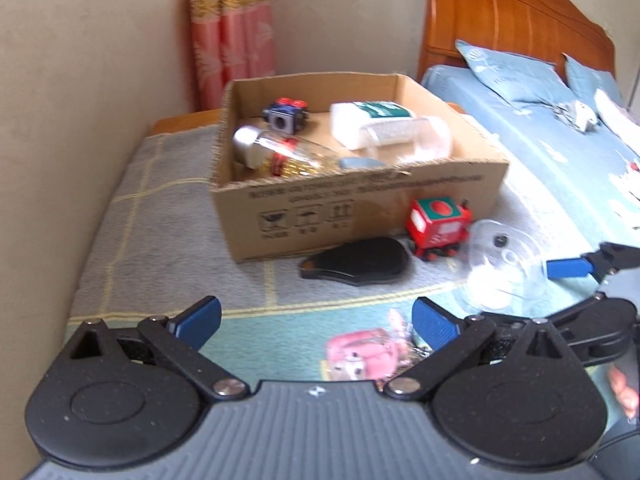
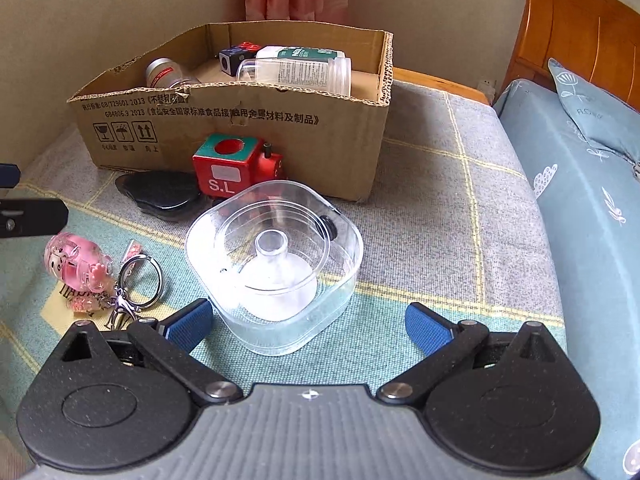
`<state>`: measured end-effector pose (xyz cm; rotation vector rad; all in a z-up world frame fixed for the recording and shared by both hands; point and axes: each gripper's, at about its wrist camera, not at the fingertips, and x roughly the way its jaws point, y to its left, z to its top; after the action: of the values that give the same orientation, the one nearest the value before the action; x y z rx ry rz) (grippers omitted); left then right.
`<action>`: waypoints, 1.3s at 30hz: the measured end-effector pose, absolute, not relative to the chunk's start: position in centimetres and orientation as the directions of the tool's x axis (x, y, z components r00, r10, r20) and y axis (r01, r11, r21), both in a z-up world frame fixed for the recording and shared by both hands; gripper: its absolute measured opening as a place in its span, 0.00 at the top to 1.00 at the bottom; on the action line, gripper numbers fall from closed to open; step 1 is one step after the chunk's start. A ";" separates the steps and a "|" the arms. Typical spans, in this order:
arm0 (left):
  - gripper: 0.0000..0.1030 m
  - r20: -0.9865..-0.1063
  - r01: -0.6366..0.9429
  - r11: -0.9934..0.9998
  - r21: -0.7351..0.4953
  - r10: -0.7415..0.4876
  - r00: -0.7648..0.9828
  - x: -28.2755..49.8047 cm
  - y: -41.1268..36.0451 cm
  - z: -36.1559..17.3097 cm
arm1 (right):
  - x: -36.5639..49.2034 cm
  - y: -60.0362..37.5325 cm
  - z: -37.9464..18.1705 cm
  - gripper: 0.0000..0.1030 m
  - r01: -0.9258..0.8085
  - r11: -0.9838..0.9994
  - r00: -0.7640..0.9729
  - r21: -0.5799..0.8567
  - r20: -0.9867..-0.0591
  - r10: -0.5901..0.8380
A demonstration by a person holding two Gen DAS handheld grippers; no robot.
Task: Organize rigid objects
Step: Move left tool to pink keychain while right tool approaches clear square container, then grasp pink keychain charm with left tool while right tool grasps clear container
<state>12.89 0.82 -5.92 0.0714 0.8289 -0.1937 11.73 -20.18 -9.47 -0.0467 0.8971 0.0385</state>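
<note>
Right claw (image 2: 308, 322) gapes, seemingly just short of clear container (image 2: 276, 268).

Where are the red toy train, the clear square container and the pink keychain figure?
red toy train (image 2: 224, 176): right wrist view, its red front face.
clear square container (image 2: 340, 236): right wrist view, its right rim.
pink keychain figure (image 2: 74, 260): right wrist view, its body.

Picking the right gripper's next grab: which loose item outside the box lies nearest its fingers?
The clear square container, directly between the open right gripper fingers; the red toy train and black case sit farther back.
</note>
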 end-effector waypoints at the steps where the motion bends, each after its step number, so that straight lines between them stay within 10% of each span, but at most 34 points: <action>1: 0.02 -0.742 0.214 0.977 -0.012 -0.152 0.653 12.9 0.4 -6.2 | 11.7 -20.2 -9.5 0.00 -0.055 0.998 0.626 -0.023 -0.780 0.016; 34: 0.05 -0.725 0.206 0.971 0.124 -0.053 0.686 11.8 2.6 -9.8 | 11.3 -20.1 -9.6 0.00 -0.060 0.998 0.649 -0.025 -0.761 0.020; 39: 0.19 -0.724 0.206 0.974 0.098 -0.072 0.686 11.3 2.9 -9.6 | 11.5 -20.2 -9.7 0.00 -0.087 0.996 0.658 -0.024 -0.752 0.040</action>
<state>11.29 2.93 -9.61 0.1773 0.8010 -0.1569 11.46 -20.20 -9.74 -0.0598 0.8504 0.0719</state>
